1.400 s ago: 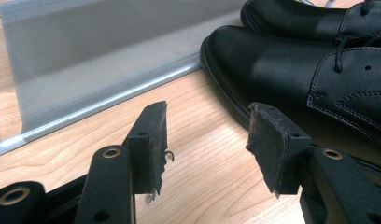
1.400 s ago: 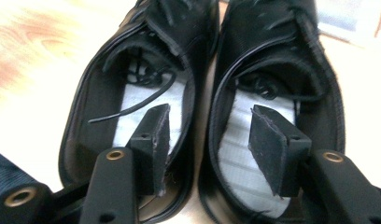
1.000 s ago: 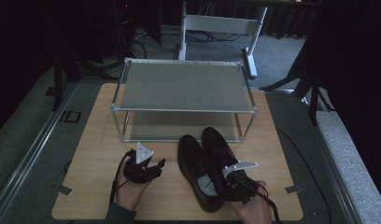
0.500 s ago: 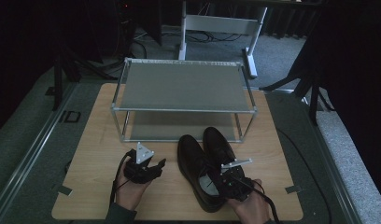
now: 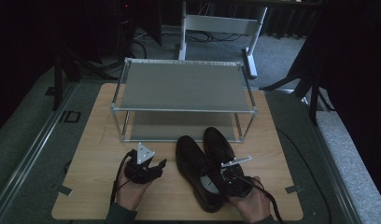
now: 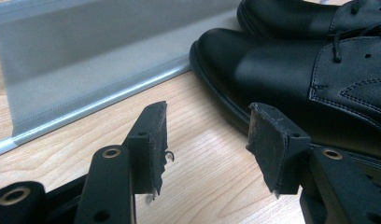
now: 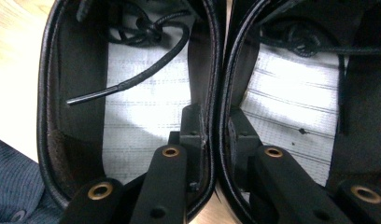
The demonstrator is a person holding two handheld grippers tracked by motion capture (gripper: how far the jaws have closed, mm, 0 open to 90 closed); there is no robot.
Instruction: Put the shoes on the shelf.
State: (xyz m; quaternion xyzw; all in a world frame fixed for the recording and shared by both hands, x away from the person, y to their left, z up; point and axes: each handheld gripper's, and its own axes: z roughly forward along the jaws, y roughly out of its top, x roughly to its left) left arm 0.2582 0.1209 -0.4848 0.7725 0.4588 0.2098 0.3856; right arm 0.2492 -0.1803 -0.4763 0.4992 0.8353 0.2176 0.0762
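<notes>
Right claw (image 7: 212,126) pinches the adjoining inner walls of both shoes (image 5: 212,163) near the tabletop's (image 5: 95,186) front edge, lifting them as one; its jaws have just been closing. Left claw (image 6: 205,140) rests spread, empty.

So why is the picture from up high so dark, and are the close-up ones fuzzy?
High view: dim all over, black in the room behind the shelf, so the shoes show little detail. Left gripper view: brighter, wood sharp, a soft shine on the shoe's toe. Right gripper view: the pale insoles look bright, the dark leather walls around them nearly black; the near jaws are a little soft.
</notes>
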